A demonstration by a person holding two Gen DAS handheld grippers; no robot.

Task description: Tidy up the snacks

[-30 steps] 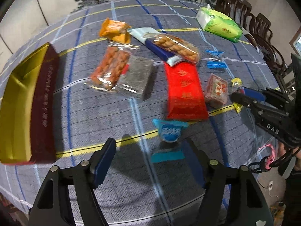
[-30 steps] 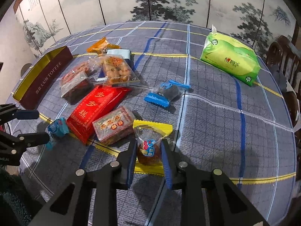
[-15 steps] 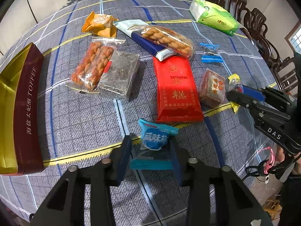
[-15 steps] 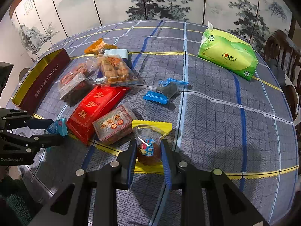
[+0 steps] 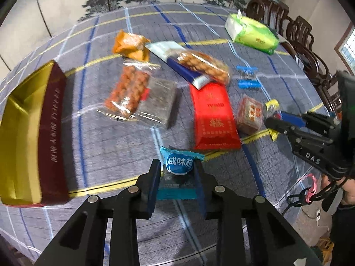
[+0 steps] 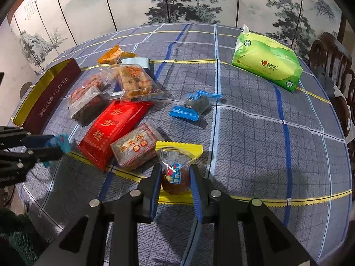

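Blue snack packet [image 5: 179, 173], clamped between left gripper [image 5: 177, 173] jaws

Blue snack packet [image 5: 178, 173] and yellow-edged cake packet [image 6: 176, 173] each clamped; other snacks scattered on cloth.

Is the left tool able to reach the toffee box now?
Probably yes: the left tool is shut on a blue snack, but only bare cloth lies between it and the toffee box.
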